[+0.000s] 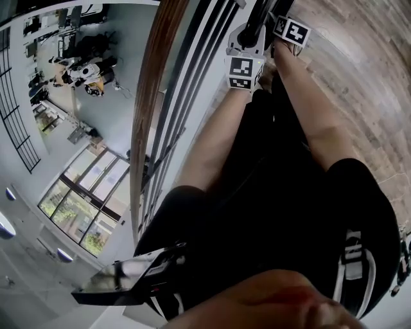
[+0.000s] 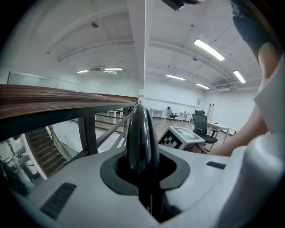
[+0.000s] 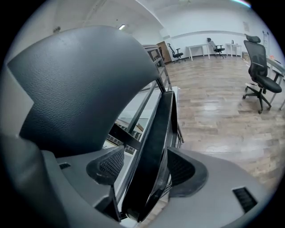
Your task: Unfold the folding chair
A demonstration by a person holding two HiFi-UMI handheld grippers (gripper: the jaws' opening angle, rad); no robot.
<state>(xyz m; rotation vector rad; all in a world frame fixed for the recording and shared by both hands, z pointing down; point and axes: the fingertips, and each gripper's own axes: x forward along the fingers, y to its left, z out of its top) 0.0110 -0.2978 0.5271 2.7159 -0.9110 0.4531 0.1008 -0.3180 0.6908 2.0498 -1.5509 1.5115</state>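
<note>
The folding chair is black and still folded flat. In the left gripper view, my left gripper (image 2: 141, 165) is shut on a rounded black frame tube (image 2: 141, 129) that stands up between the jaws. In the right gripper view, my right gripper (image 3: 144, 173) is open astride the thin edge of the seat panel (image 3: 156, 142), with a gap at the left pad (image 3: 107, 167). The padded backrest (image 3: 80, 84) fills the upper left. In the head view both grippers, left (image 1: 252, 32) and right (image 1: 282, 13), sit close together at the top on the chair frame (image 1: 260, 11), which merges with the person's dark clothes.
A railing with a wooden handrail (image 1: 151, 96) and dark bars (image 2: 89, 133) runs right beside the chair, with a drop to a lower floor (image 1: 83, 77) beyond it. Wood flooring (image 3: 222, 111) spreads to the right, with an office chair (image 3: 262, 75) and desks farther off.
</note>
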